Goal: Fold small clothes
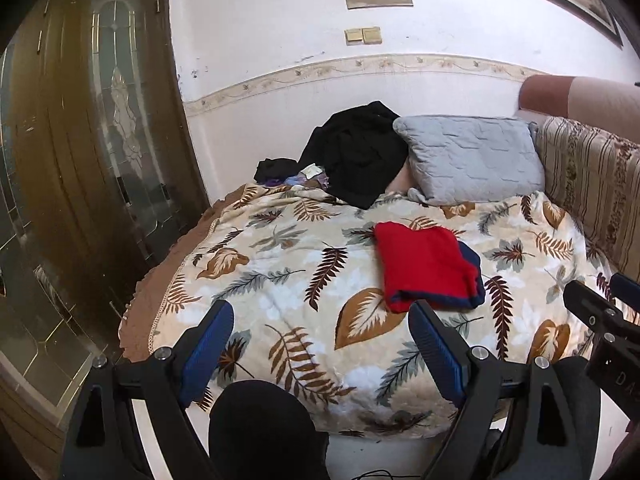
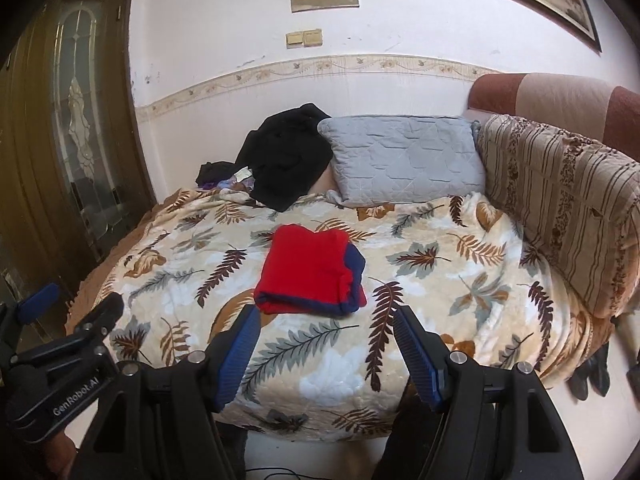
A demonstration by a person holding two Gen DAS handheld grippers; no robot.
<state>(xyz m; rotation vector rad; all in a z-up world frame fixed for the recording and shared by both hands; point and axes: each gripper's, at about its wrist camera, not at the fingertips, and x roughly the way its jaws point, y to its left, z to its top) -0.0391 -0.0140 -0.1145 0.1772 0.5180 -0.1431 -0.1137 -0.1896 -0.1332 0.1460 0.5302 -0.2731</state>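
A red garment with navy trim (image 1: 426,270) lies folded flat on the leaf-print bedspread (image 1: 280,264); it also shows in the right wrist view (image 2: 310,272). My left gripper (image 1: 322,320) is open and empty, held above the bed's near edge, short of the garment. My right gripper (image 2: 326,322) is open and empty, just in front of the garment's near edge. The right gripper shows at the right of the left wrist view (image 1: 600,312), and the left gripper at the left of the right wrist view (image 2: 68,312).
A pile of black clothes (image 1: 356,152) and a grey pillow (image 1: 472,158) lie at the head of the bed against the wall. A striped cushion (image 2: 560,200) lines the right side. A dark wooden door (image 1: 92,140) stands at the left.
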